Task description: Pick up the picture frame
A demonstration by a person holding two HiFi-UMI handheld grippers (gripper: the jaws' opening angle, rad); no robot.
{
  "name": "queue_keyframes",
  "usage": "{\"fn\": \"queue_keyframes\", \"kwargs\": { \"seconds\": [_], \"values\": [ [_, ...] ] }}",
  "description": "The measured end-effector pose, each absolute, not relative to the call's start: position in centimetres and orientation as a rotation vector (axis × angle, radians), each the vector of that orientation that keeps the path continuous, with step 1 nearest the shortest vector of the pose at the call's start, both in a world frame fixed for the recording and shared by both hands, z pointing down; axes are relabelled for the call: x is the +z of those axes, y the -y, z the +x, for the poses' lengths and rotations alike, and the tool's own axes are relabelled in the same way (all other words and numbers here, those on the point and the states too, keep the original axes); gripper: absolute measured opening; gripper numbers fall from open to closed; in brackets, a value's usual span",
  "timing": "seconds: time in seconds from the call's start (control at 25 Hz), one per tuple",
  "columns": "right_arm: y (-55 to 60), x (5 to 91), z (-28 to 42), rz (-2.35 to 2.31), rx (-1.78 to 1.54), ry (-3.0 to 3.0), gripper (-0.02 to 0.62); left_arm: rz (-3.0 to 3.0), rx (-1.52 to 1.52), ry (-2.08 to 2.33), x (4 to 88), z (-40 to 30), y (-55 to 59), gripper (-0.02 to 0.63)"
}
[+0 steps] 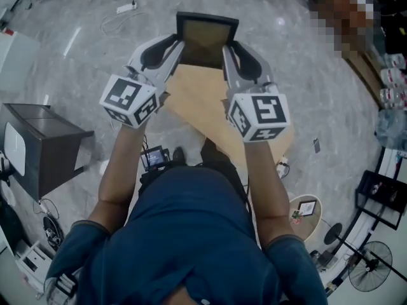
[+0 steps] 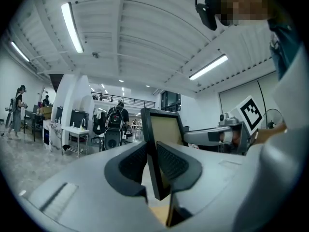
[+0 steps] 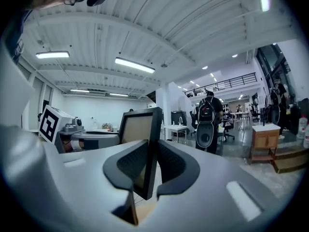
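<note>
The picture frame (image 1: 206, 40) hangs above the wooden table (image 1: 197, 103), left gripper (image 1: 179, 48) pinching one side edge, right gripper (image 1: 226, 48) pinching the other. It looks clear of the table.

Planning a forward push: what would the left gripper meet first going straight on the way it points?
Nothing close: the left gripper is shut on the black rectangular picture frame, and ahead looks like open room, though depth is unclear.

Picture frame (image 1: 205, 40) edges behind fingers (image 1: 163, 56)
</note>
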State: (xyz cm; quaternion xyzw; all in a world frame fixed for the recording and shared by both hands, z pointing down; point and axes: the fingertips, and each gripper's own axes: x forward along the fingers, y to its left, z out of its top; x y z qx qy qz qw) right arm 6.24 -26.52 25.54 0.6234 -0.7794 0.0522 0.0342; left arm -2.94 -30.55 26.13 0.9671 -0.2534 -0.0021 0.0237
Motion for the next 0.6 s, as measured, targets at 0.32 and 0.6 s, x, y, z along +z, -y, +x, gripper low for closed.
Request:
{"fn": "queue_keyframes", "kwargs": {
  "seconds": [0.32,0.6],
  "values": [
    [22.0,19.0,3.1,1.911,-0.033,2.398,0.066,3.057,-0.169,0.765,20.1,-6.0,26.3,0.060],
    [18.4,17.4,1.7,1.957,-0.064,2.394,0.064,3.098,-0.231,0.747,18.2,-7.6,22.6,0.060]
  ]
}}
